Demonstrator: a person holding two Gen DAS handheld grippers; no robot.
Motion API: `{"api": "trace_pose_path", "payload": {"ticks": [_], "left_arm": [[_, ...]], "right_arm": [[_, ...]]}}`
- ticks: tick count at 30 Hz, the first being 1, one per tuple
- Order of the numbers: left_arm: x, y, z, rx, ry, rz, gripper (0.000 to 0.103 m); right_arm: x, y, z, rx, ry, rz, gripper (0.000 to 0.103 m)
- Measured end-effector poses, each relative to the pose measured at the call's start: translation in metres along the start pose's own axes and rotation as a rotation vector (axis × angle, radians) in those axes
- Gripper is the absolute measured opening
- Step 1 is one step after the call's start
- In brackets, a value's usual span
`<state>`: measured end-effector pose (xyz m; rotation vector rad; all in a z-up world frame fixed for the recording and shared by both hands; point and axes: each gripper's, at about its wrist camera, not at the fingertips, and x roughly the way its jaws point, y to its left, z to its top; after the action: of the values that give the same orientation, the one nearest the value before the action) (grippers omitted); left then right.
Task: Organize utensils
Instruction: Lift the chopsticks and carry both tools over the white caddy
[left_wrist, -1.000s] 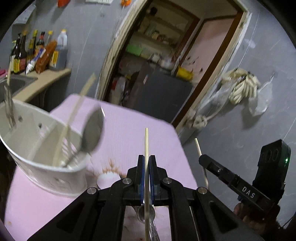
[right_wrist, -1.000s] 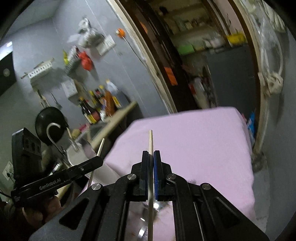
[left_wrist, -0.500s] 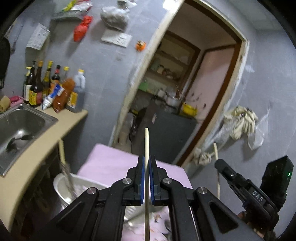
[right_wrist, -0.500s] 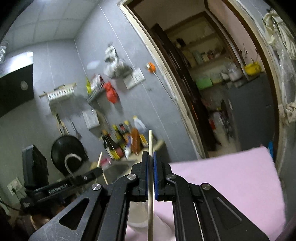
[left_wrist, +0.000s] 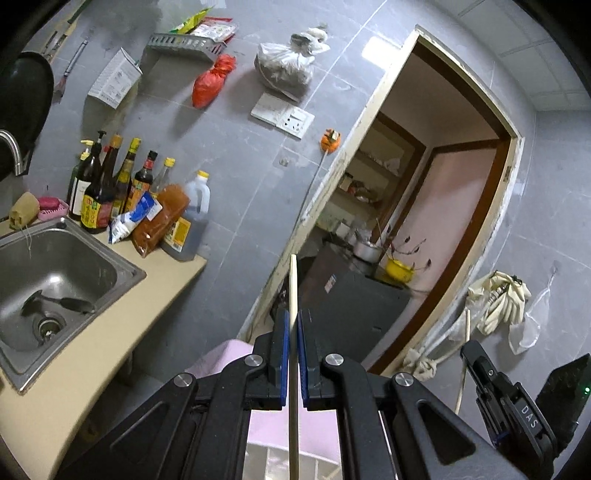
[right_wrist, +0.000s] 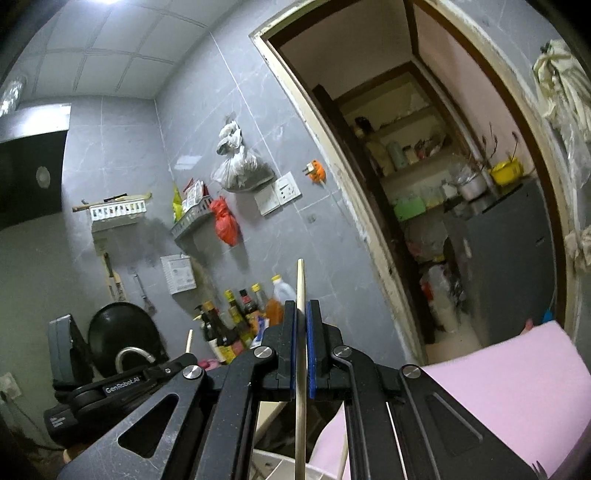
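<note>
Each gripper is clamped on one chopstick. The left gripper (left_wrist: 290, 332) holds its chopstick (left_wrist: 293, 288) running straight up the frame's centre; the right gripper (right_wrist: 303, 325) and chopstick (right_wrist: 301, 284) match. The white utensil holder (right_wrist: 273, 469) sits below both, at the bottom edge.

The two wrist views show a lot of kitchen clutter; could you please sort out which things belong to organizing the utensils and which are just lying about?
Belongs to the job:
- chopstick in the left claw
- chopstick in the right claw
- white utensil holder

Just lying about:
- sauce bottles
- sink
- red bag
- black wok
</note>
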<state>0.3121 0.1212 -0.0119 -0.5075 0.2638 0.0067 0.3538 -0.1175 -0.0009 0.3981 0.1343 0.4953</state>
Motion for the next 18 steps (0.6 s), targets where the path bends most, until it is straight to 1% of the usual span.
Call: {"api": "trace_pose_path", "payload": {"ticks": [3,6,11,14,18], "left_arm": [[0.008,0.006,-0.002,-0.001,-0.018,-0.003,0.005],[0.013,0.014,-0.006,-0.007,-0.051,0.008,0.005],[0.022,0.026,-0.015,-0.025,-0.106,0.030,0.005],[0.025,0.030,-0.021,-0.026,-0.141,0.044,0.005],[0.026,0.027,-0.030,-0.010,-0.185,0.055,0.005]], "right_arm": [[0.005,0.002,-0.008,0.008,-0.045,-0.032,0.004],[0.009,0.002,-0.021,0.015,-0.081,-0.084,0.004],[0.007,-0.001,-0.039,0.026,-0.126,-0.144,0.005],[0.004,0.001,-0.046,0.007,-0.157,-0.153,0.005],[0.006,0.004,-0.053,-0.023,-0.162,-0.153,0.005]]}}
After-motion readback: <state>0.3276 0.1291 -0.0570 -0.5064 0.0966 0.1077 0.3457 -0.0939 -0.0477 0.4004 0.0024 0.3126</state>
